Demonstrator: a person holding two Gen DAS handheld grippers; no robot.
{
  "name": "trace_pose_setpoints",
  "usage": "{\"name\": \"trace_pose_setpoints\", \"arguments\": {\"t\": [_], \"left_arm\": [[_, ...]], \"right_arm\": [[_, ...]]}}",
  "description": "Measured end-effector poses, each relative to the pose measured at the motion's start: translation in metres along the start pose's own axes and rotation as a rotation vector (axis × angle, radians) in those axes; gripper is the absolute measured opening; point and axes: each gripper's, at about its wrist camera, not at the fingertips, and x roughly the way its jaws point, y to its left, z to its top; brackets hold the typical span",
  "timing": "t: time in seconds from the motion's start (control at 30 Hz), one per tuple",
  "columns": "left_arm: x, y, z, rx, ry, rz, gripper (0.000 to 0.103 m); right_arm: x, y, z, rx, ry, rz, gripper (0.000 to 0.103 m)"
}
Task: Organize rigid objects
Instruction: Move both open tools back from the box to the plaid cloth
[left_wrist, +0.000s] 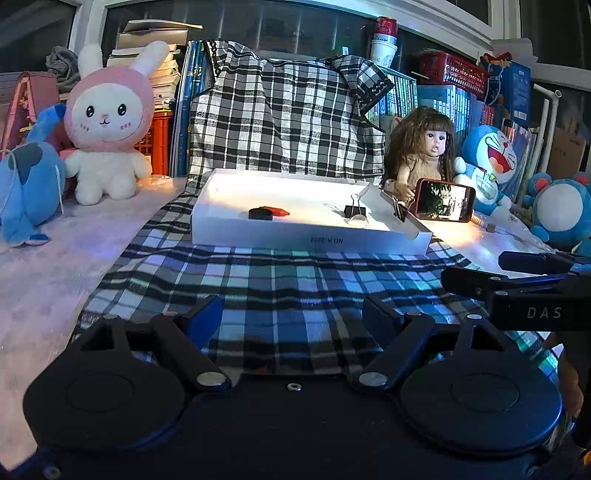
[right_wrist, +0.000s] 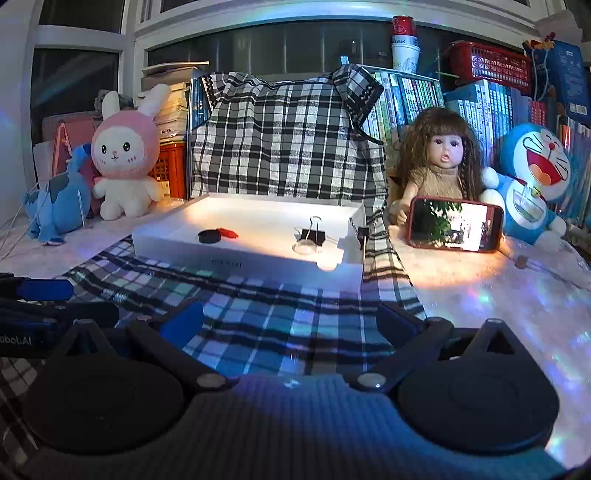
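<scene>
So far, our judgement is that most of the sorting looks done: the shallow white cardboard tray (right_wrist: 236, 258) on the black-and-white checked cloth (right_wrist: 258, 317) already holds a round black disc (right_wrist: 208, 236), a small red piece (right_wrist: 227, 232) touching it, a black binder clip with wire handles (right_wrist: 313, 232) and a clear round item (right_wrist: 306, 248) just in front of that clip.

A second black binder clip (left_wrist: 398, 208) sits at the tray's right wall; we cannot tell whether it lies inside or is clipped on the rim. It may be the one thing left to settle.

We see no loose rigid item on the cloth or on the pale surface (right_wrist: 480, 291) near us.

Our left tongs (left_wrist: 295, 314) are spread apart and hold nothing, low over the cloth in front of the tray. Our right tongs (right_wrist: 291, 317) are likewise apart and empty, beside the left ones.

The red-cased phone (right_wrist: 456, 229) leaning on the brown-haired doll (right_wrist: 445, 162) stands outside the tray, to its right.
</scene>
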Motion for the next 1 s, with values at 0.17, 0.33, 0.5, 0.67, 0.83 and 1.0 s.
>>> {"name": "trace_pose_setpoints", "arguments": {"t": [0.17,0.33,0.5,0.67,0.83,1.0], "left_arm": [[-0.008,-0.001,-0.012,0.018,-0.008,0.009,0.082],[-0.011,-0.003,-0.023,0.038,-0.005,0.010,0.083],[-0.013,-0.004,-0.032,0.041,0.001,0.009,0.083],[-0.016,-0.003,-0.038,0.046,-0.005,0.010,0.082],[-0.019,-0.001,-0.042,0.040,-0.002,0.012,0.083],[-0.023,0.002,-0.046,0.036,0.001,0.018,0.083]], "right_arm": [[-0.007,0.000,-0.012,-0.005,0.001,-0.018,0.103],[-0.013,0.000,-0.021,-0.007,0.005,-0.033,0.103],[-0.016,-0.001,-0.029,-0.002,0.013,-0.047,0.103],[-0.018,-0.003,-0.035,0.005,0.021,-0.057,0.103],[-0.021,-0.005,-0.040,0.017,0.031,-0.065,0.103],[-0.023,-0.007,-0.044,0.023,0.041,-0.075,0.103]]}}
